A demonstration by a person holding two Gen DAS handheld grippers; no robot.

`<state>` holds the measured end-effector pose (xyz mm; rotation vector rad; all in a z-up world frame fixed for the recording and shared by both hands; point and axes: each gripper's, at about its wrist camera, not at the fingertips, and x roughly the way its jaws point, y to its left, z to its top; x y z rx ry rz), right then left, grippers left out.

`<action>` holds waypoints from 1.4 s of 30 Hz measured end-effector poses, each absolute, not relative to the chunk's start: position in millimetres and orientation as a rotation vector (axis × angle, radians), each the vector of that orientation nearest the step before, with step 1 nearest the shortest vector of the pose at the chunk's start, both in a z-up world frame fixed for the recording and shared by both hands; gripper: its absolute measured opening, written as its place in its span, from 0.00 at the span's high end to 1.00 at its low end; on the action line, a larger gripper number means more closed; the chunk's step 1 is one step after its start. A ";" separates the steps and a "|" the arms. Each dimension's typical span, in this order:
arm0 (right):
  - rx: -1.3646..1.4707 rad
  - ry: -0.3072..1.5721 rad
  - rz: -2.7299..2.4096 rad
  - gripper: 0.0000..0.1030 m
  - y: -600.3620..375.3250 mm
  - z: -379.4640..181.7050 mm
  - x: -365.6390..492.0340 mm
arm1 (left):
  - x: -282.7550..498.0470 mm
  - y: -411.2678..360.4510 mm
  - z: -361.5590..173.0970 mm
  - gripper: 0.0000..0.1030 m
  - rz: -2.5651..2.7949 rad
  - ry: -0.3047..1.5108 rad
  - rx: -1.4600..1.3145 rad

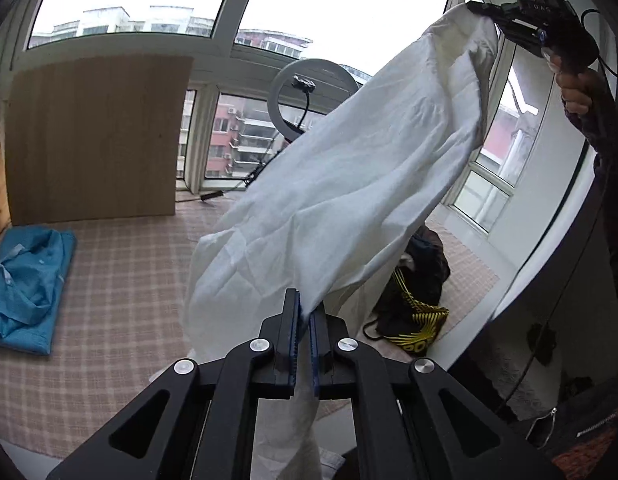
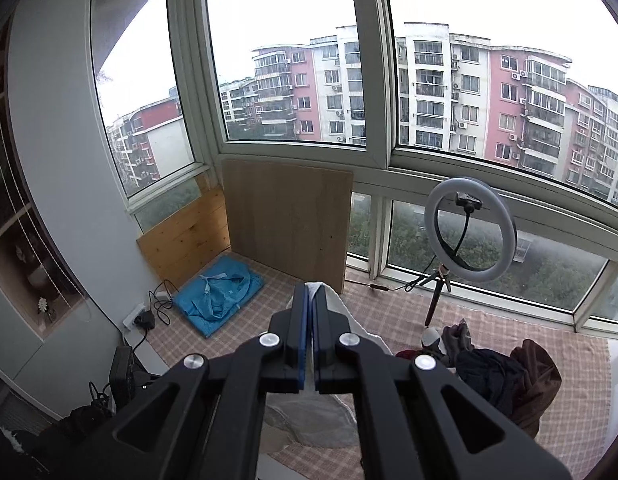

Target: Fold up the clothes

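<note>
Left gripper (image 1: 304, 312) is clamped tight on the low corner of the white garment (image 1: 341, 184), which hangs stretched in the air above the checkered mat (image 1: 121, 280). Right gripper (image 1: 483, 10) up high pinches its other end, fingers closed.

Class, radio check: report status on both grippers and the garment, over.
Left gripper shut on white garment. Right gripper shut on its other end, raised higher. Garment airborne, unfolded. Blue garment and dark clothes pile on checked mat below.
</note>
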<state>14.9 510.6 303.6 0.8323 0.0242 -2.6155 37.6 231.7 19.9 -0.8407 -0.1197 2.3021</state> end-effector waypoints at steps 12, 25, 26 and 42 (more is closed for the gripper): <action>0.824 0.079 -2.579 0.98 490.2 305.6 16.4 | 42.0 253.9 12.5 0.94 2.312 0.023 -0.828; 0.803 0.056 -2.601 0.98 510.7 307.2 18.5 | 53.9 220.3 74.9 1.00 2.512 0.068 -0.673; 0.790 0.048 -2.603 0.98 514.4 309.7 20.3 | 57.4 206.0 90.1 1.00 2.541 0.040 -0.634; 0.463 0.094 -2.689 0.98 467.8 427.7 95.8 | 141.7 141.5 243.0 1.00 2.755 0.478 -0.251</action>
